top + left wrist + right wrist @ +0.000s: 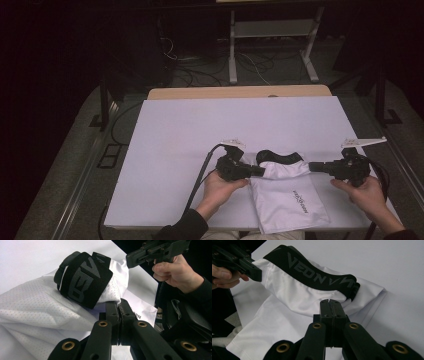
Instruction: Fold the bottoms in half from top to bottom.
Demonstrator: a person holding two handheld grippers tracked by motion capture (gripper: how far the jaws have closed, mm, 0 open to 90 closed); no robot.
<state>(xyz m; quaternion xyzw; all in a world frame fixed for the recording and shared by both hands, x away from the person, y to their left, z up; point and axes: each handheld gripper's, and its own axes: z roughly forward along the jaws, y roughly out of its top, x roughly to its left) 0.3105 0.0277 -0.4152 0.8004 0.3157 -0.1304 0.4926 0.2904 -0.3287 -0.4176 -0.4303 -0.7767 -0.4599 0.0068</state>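
One pair of white mesh shorts (287, 192) with black waistband (276, 156), lower centre, on the table (175, 150). Two grippers: left gripper (261, 171) and right gripper (312, 167), each pinched on shorts' fabric.

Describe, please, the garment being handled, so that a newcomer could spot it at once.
On the white table, at the near edge between the person's hands, lies the white mesh-fabric shorts. Each black claw, left and right, pinches its top. Its black elastic lettered waistband marks it.

You have one pair of white shorts (285, 192) with a black waistband (277, 156) on one desk (200, 125), and two grippers: left gripper (261, 171), right gripper (311, 166).
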